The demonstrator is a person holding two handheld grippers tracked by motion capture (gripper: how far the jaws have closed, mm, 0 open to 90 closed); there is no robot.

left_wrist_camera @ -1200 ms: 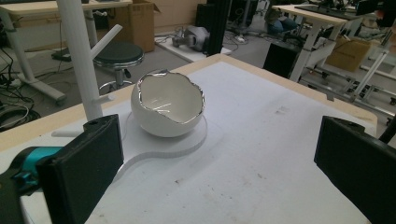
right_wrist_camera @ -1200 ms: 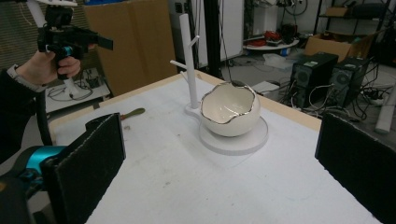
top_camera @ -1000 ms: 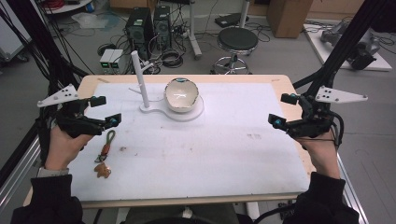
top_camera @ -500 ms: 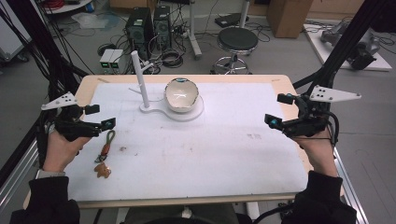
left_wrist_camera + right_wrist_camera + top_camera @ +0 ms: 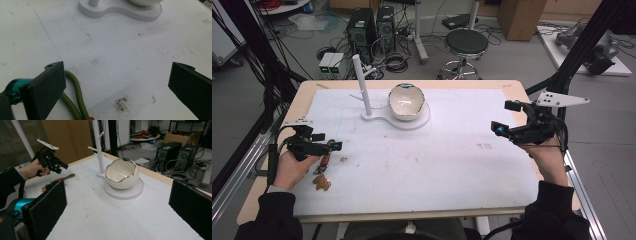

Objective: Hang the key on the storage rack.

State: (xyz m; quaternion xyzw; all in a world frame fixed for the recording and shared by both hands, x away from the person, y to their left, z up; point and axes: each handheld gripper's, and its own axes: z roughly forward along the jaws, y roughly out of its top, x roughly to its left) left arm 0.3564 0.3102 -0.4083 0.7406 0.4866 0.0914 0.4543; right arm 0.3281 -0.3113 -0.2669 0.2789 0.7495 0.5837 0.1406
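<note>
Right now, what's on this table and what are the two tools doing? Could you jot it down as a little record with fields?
Surface: white table mat, a few stains
Stand: white plastic stand with upright branched post, far centre
Bowl: white eggshell-shaped ceramic bowl with metallic rim, on the stand's round base
Cord: olive-green cord with a brown charm, near left edge
Left hand-held gripper: open, over the cord, holding nothing
Right hand-held gripper: open, above the mat's right side, facing the bowl
</note>
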